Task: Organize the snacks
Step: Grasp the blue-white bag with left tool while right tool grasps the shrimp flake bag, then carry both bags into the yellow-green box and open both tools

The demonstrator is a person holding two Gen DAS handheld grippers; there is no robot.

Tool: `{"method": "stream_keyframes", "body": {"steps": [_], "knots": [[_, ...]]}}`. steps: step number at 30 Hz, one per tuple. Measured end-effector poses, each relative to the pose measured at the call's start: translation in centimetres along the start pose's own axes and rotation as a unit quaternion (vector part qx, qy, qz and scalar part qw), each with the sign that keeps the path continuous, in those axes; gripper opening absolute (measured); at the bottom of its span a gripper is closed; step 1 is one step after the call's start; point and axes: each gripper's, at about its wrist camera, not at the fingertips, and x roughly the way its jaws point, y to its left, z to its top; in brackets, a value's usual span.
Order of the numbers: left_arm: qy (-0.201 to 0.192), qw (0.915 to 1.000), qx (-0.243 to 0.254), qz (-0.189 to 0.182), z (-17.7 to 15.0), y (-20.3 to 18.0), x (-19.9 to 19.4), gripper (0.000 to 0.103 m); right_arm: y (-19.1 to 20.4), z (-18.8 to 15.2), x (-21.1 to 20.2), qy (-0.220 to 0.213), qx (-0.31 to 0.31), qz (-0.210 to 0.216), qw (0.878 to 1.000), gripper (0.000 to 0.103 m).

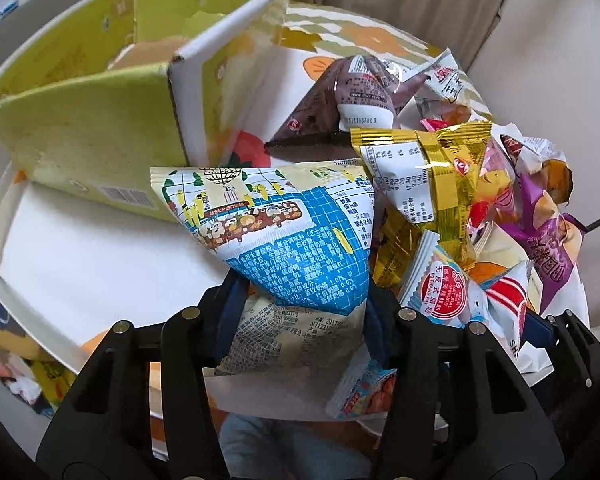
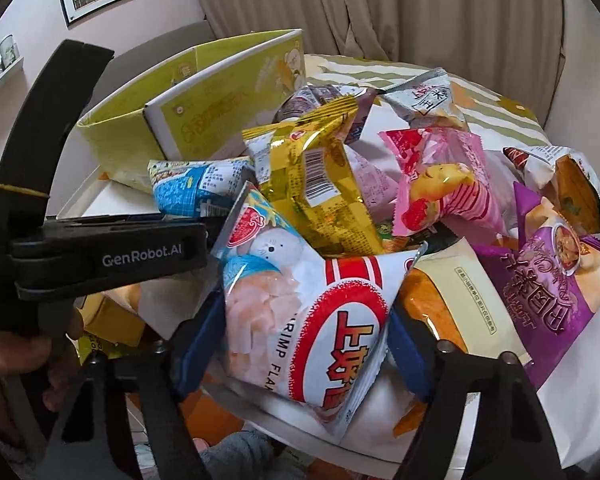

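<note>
The blue-and-cream snack bag (image 1: 288, 240) sits at centre frame in the left view, its lower end pinched between the pads of the left gripper (image 1: 300, 320), which is closed on it. In the right view the shrimp-flavour bag (image 2: 312, 312) fills the lower centre, clamped by the right gripper (image 2: 304, 336). Both packets look light, air-puffed, slick and crushable, so a hold on the crimped seam seems safest. Behind, at upper left, stands the open green box (image 1: 100, 120). The pile (image 2: 440, 184) overlaps heavily; what lies beneath it and inside the box is mostly hidden.
</note>
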Motion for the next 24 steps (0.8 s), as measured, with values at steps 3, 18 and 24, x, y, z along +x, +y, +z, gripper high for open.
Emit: {"method": "stream_keyframes", "body": {"steps": [3, 18, 24], "knots": [[-0.008, 1.0000, 0.001, 0.003, 0.0, 0.1, -1.1, 0.048, 0.2, 0.1, -0.6, -0.004, -0.001, 0.001, 1.000, 0.066], [-0.073, 0.9971, 0.021, 0.006, 1.8, -1.1, -8.1, 0.047, -0.3, 2.9, -6.2, -0.058, 0.007, -0.008, 0.998, 0.063], [-0.116, 0.9930, 0.020, 0.013, 3.6, -0.5, -12.4, 0.048, -0.5, 5.3, -8.7, -0.087, 0.009, -0.013, 0.996, 0.063]]}}
